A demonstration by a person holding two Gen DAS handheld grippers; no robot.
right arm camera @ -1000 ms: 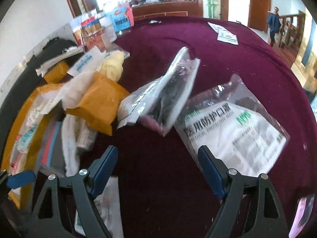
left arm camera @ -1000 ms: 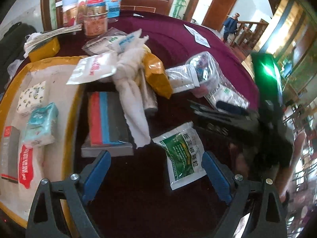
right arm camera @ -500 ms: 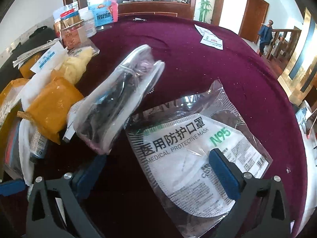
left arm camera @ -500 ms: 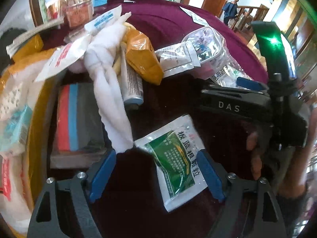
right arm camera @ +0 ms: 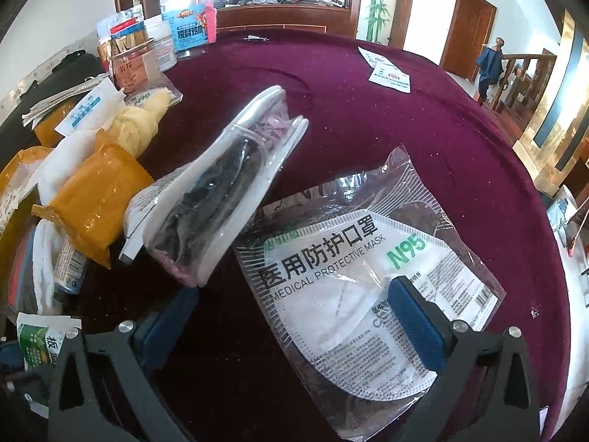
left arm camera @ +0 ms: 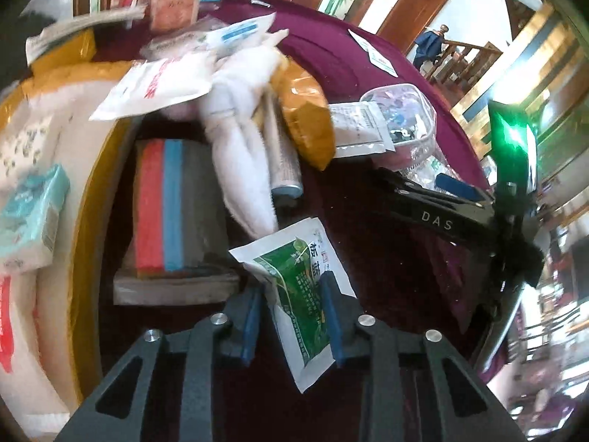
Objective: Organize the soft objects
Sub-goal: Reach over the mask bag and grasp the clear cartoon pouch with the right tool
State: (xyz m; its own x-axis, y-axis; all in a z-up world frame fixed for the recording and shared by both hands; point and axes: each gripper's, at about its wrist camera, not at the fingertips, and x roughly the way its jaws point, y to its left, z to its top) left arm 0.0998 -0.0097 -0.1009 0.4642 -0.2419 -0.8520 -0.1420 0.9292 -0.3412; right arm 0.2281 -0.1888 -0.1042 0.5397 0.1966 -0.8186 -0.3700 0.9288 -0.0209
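Observation:
My left gripper (left arm camera: 292, 313) is shut on a green-and-white sachet (left arm camera: 294, 280) on the maroon tablecloth (right arm camera: 386, 121); the sachet also shows in the right wrist view (right arm camera: 38, 342). My right gripper (right arm camera: 294, 328) is open over an N95 mask packet (right arm camera: 353, 269), with its fingers on either side of the packet's lower part. A clear pouch with dark contents (right arm camera: 221, 191) leans beside the packet. A white towel (left arm camera: 239, 136), an orange packet (left arm camera: 305, 118) and a striped sponge block (left arm camera: 169, 206) lie left of the sachet.
A yellow-rimmed tray (left arm camera: 83, 228) at the left holds tissue packs (left arm camera: 33, 217) and white bags. Jars and boxes (right arm camera: 147, 55) stand at the table's far left. Two paper sachets (right arm camera: 390, 70) lie far back. The other gripper's black body (left arm camera: 441, 217) is at the right.
My left gripper moved down onto the green sachet and closed on it. My right gripper moved forward over the N95 mask packet and stayed open.

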